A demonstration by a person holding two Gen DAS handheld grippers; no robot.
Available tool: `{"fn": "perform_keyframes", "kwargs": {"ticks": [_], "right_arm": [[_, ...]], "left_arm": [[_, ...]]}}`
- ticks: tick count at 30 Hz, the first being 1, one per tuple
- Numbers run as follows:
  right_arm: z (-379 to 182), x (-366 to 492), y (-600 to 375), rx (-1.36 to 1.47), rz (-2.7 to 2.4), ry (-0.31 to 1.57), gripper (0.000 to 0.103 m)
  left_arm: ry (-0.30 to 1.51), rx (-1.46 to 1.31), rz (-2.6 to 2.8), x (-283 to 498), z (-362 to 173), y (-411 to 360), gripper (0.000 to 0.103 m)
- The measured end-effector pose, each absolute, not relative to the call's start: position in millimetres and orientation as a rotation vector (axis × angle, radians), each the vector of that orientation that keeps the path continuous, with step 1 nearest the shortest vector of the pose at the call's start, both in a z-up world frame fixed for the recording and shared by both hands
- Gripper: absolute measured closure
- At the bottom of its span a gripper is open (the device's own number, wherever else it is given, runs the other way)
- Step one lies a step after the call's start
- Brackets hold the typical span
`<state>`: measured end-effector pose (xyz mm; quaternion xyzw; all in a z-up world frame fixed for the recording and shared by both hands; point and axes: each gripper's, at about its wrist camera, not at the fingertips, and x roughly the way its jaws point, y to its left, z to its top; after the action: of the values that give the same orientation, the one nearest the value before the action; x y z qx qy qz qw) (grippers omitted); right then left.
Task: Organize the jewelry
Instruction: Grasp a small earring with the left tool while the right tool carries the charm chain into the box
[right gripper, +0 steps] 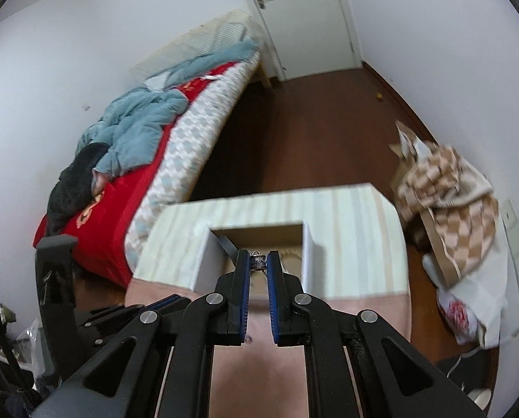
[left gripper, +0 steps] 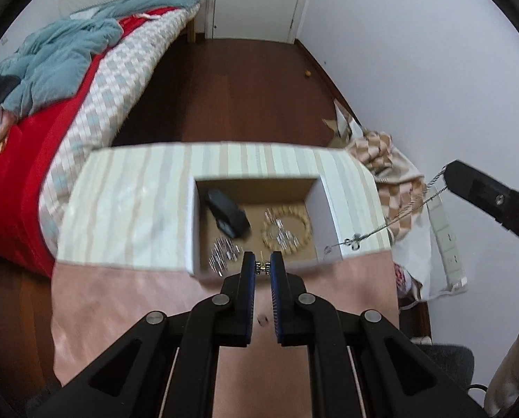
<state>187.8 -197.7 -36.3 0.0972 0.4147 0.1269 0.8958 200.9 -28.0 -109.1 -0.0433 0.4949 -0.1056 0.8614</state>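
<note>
1. Pinching a small metal bead-like link (left gripper: 262,267), the left gripper (left gripper: 262,269) has its blue-padded fingers (left gripper: 249,278) nearly together at the near rim of the box (left gripper: 329,209). The piece spans the gap crosswise, so its long axis runs left to right.
2. Right gripper (right gripper: 258,262): fingers (right gripper: 272,271) likewise close on a small silver clasp or bead (right gripper: 258,261) with a tiny loop on top. In the left view this gripper sits off to the right, well apart from the box interior, with a thin twisted silver chain (left gripper: 398,217) hanging slack from it down to the box's right rim.
3. Judgement: the chain stretches between the two grippers; the left one is nearer the open compartment, which lies just ahead of and below its fingers. Lowering forward looks like the coming move; the slack strand could snag on the rim.
4. Table (left gripper: 120,296): pink cloth near, pale striped cloth farther.
5. Inside the box, cardboard-brown floor, white walls: a dark matte case (left gripper: 228,217) at left, a ring of pale round beads (left gripper: 287,233) at right, glittering silver pieces (left gripper: 222,256) in the near left corner.
6. Beyond: dark wooden floor (left gripper: 242,87), a bed (left gripper: 120,80) with checked cover, red and teal bedding.
</note>
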Motion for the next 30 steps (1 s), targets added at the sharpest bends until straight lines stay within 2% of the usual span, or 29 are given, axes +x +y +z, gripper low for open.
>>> {"fn": "perform_keyframes", "kwargs": {"ticks": [9, 16, 23, 30], "right_arm": [[-67, 255, -174, 0.168, 0.258, 0.953, 0.093], [-55, 246, -182, 0.211, 0.3, 0.912, 0.093], [-41, 253, -170, 0.18, 0.325, 0.901, 0.093], [-61, 271, -161, 0.158, 0.329, 0.982, 0.093]], "left_arm": [[1.102, -0.133, -0.179, 247, -135, -9, 0.097], [1.135, -0.169, -0.182, 224, -154, 2, 0.097], [1.132, -0.168, -0.177, 241, -149, 3, 0.097], [1.186, -0.169, -0.169, 271, -149, 2, 0.093]]}}
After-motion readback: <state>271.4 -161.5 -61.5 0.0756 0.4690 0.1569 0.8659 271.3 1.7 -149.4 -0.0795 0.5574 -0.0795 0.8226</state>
